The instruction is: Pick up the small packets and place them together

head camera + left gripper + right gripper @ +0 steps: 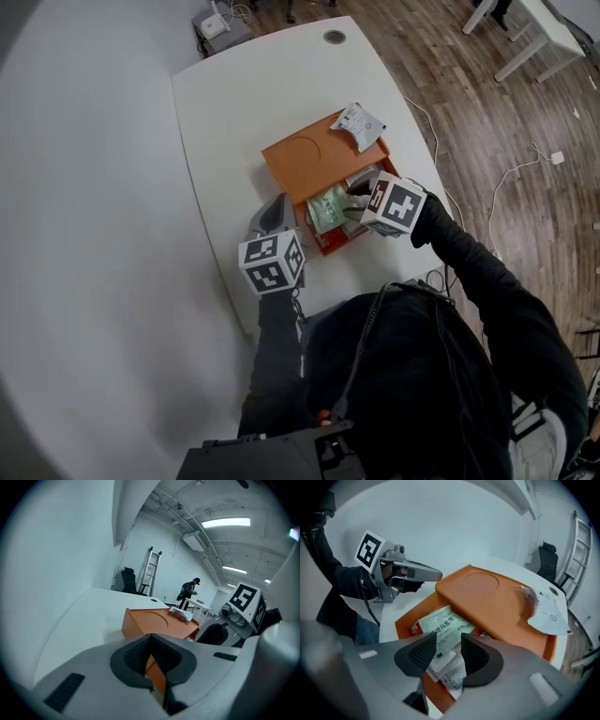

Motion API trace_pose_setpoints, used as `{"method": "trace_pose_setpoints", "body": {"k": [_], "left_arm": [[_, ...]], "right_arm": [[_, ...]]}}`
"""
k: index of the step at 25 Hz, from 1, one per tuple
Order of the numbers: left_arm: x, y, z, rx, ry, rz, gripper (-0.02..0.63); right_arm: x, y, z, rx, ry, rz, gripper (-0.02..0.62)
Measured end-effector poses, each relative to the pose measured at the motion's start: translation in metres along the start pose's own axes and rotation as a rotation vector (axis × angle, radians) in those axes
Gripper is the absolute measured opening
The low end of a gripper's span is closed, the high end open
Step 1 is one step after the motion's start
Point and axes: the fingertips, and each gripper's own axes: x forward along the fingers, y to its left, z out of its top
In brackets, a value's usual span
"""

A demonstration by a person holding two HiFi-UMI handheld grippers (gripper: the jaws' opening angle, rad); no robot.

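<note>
Right hand-held gripper (449,639): jaws apart and pinching nothing, tipped down over the open end of the box, with the packets showing in the gap.
Green packet (440,625): lies flat in the tray, on top of the others and just beside the lid's edge.
White packets (452,677): overlap loosely under the green one, at the tray's near end.
Left hand-held gripper (150,639): jaws together and holding nothing, tips just beside the box's corner; I cannot tell whether they touch it.
Orange box (405,620): its lid (487,597) sits askew and leaves the tray open on my side.
Lone packet (546,609): white, on the far end of the lid, well apart from the rest.
Risk, double pick: the stack is loose, so closing deep could lift two packets or drag the pile.
Risk, slip: flat, slick packets give the pads little edge to hold.
Risk, box shift: a jaw catching the tray wall could shove the box and tip the lone packet off.
Table (225,112): white, smooth, with a grommet (335,37) at the far end.
Room: wood floor (487,112) with cables (525,169); farther off, a ladder (150,571), a chair (127,579) and a person (187,590).
</note>
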Motion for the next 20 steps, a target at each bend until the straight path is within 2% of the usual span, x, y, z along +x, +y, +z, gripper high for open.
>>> {"method": "trace_pose_setpoints", "body": {"k": [3,13,20], "left_arm": [[-0.001,-0.001,0.001,-0.002,-0.001,-0.001,0.002],[-0.002,-0.001,0.002,-0.005,-0.003,-0.010,0.002],[-0.001,0.001,-0.001,-0.004,-0.004,-0.008,0.002]], "right_arm": [[0.010,-0.001,-0.004,-0.007,0.041,0.002,0.163],[0.034,0.005,-0.010,-0.042,0.112,-0.008,0.163],[0.039,0.009,-0.012,-0.056,0.127,0.005,0.131]]}}
